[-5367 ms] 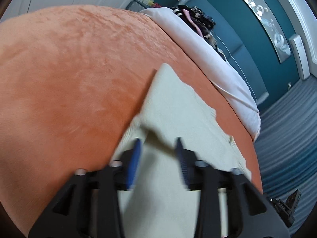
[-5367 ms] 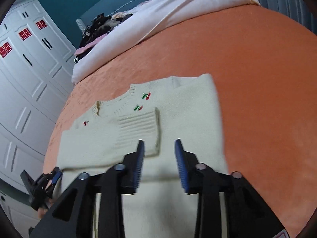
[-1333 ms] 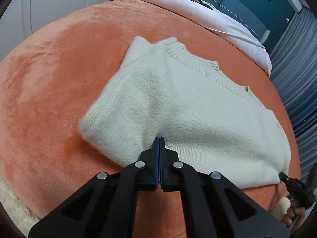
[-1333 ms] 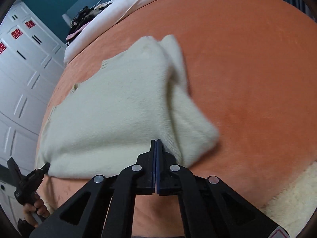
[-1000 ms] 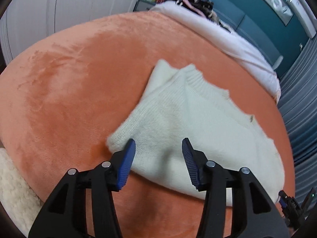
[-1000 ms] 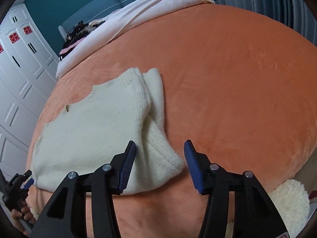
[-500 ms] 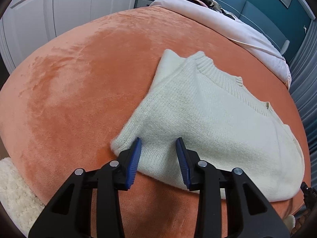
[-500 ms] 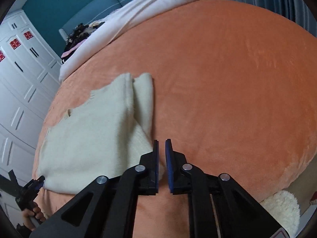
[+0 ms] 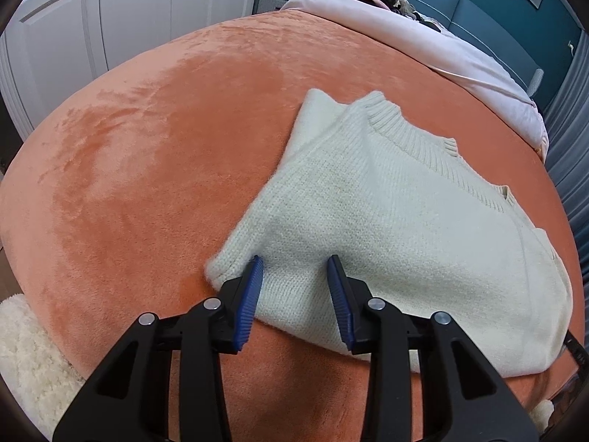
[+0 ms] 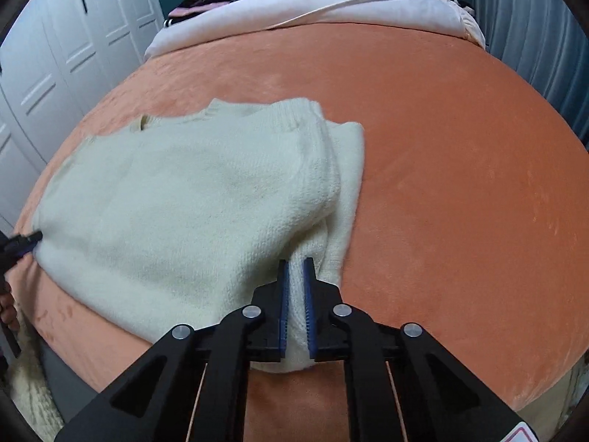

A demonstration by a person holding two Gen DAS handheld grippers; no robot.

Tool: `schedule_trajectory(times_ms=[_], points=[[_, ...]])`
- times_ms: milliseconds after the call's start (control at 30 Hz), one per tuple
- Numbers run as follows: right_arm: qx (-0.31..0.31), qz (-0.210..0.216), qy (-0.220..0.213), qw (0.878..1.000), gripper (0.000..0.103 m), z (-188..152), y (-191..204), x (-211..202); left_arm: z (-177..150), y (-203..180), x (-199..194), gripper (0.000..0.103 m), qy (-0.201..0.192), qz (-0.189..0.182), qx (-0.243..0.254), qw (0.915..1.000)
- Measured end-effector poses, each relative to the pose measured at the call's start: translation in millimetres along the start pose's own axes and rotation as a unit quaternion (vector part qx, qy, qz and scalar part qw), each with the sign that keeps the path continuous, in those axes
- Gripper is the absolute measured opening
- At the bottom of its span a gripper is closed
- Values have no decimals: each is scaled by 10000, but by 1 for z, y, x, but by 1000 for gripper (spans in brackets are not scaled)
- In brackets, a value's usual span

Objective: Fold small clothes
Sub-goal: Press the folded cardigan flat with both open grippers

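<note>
My right gripper (image 10: 295,294) pinches the sweater (image 10: 184,199) corner; my left gripper (image 9: 295,287) is wide. Lifting one-sided could undo the fold.

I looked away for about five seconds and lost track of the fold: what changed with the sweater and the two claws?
The cream sweater was folded over, hiding its cherry front. Both claws then let go. Now the right claw has shut on the sweater's near right corner, while the left claw is open, straddling the near left corner. The sweater stays on the orange blanket.
</note>
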State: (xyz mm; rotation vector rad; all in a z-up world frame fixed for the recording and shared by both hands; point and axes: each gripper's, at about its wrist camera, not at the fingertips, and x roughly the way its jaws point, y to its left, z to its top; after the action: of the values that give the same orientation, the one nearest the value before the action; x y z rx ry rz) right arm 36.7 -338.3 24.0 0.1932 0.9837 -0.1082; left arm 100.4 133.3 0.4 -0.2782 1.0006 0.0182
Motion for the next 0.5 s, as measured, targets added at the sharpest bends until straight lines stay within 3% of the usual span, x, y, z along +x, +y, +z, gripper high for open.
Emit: schedule_trajectory(times_ms=[100, 167, 200, 333, 500], points=[[1327, 337, -412, 9897, 6, -6, -42, -21, 1, 2, 1, 35, 29, -60, -15, 10000], [1802, 470, 83, 9825, 6, -26, -61, 1, -1, 0, 2, 36, -16, 4, 46, 10000], [1744, 505, 227, 9831, 6, -33, -59, 7, -1, -2, 3, 35, -31, 52, 83, 9999], [1777, 805, -202, 9806, 14, -23, -48, -20, -1, -3, 2, 36, -34, 70, 45, 10000], [1641, 506, -597, 9833, 14, -12, -33, -34, -2, -1, 1, 36, -68, 29, 34, 10000]])
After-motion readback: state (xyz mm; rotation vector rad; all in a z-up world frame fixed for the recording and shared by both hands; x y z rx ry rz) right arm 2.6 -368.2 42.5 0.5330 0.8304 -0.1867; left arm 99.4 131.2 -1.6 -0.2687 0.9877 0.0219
